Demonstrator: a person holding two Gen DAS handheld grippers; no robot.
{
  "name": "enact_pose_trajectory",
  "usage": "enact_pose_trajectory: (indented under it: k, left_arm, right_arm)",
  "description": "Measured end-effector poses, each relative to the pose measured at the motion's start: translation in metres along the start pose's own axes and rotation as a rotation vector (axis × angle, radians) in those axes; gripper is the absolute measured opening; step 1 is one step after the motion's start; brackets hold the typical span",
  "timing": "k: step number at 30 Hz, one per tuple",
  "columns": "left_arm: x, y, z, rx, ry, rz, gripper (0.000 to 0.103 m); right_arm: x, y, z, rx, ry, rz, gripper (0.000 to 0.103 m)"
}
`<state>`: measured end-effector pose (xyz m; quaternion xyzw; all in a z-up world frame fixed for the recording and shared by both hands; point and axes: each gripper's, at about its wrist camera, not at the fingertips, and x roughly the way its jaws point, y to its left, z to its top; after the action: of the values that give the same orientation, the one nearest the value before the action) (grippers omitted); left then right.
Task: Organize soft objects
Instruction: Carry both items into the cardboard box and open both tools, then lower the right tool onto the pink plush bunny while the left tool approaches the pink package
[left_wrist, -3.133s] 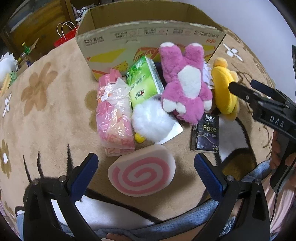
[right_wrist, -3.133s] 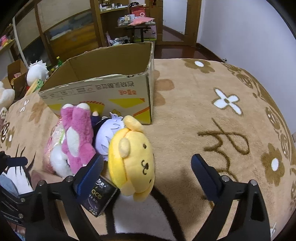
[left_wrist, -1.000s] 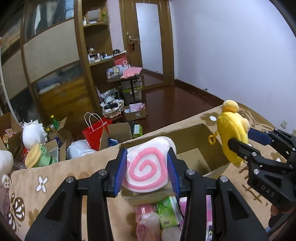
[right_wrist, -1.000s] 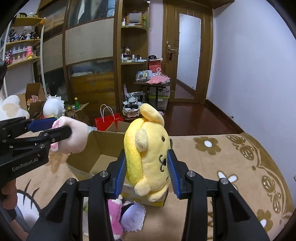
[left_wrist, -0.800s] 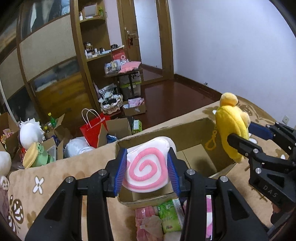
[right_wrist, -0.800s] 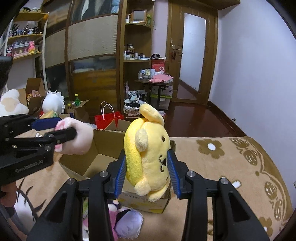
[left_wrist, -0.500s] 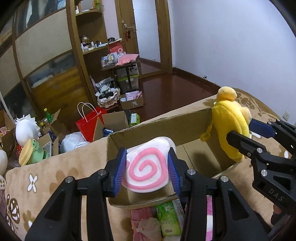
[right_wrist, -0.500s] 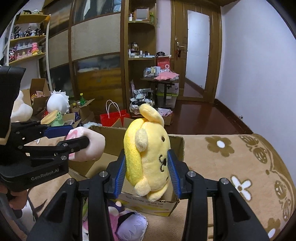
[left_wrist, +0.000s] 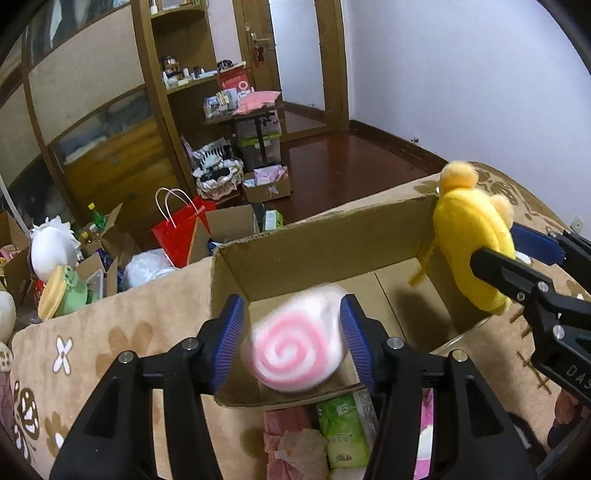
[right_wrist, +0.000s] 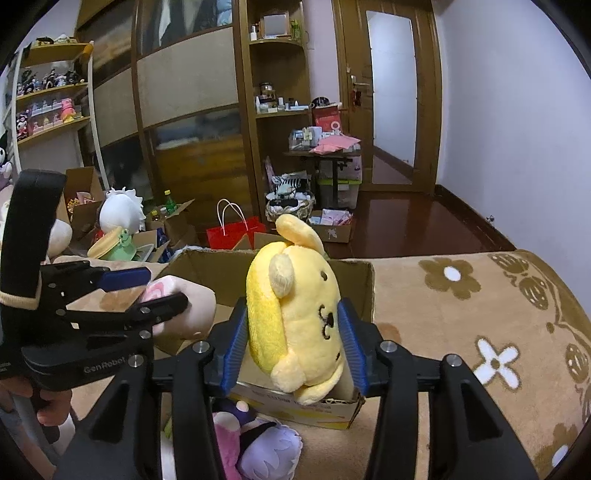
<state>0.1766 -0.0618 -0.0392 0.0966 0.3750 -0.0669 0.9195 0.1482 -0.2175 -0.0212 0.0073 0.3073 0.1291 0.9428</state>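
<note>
The left gripper (left_wrist: 291, 338) hangs over the near edge of the open cardboard box (left_wrist: 332, 240); its jaws have just been opening, and the pink swirl cushion (left_wrist: 297, 341) sits blurred between the 2 blue pads with a gap showing at each side, so it is no longer pinched; the right gripper (right_wrist: 291, 341) is over the box's right end, its jaws also just opening, with the yellow plush dog (right_wrist: 295, 314) between them, tilted; whether the pads still touch it I cannot tell. The box stands on a tan flowered rug (right_wrist: 480, 314); just near of it on the rug lie a green tissue pack (left_wrist: 343, 432), a pink wrapped pack (left_wrist: 291, 443) and a purple plush (right_wrist: 269, 454); far beyond stands a red paper bag (left_wrist: 181, 236).
</note>
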Motion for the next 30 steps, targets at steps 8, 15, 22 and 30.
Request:
enact_pose_trajectory:
  k: [8,15,22,30]
  left_arm:
    - [-0.002,0.02,-0.002,-0.08,0.036,-0.009,0.067]
    - [-0.021,0.03,-0.01,-0.102,0.034,0.001,0.093]
    - [-0.042,0.035,-0.02,-0.119,0.046,0.0,0.099]
    - [-0.036,0.04,-0.045,-0.139,0.156,0.007,0.1]
  right_arm:
    - [-0.002,-0.001,-0.006,0.009,0.022,0.001,0.075]
    - [-0.015,0.007,-0.009,0.014,0.027,0.003,0.101]
    - [-0.026,0.013,-0.018,0.019,0.05,-0.001,0.103]
    - [-0.034,0.023,-0.03,0.004,0.079,-0.015,0.103]
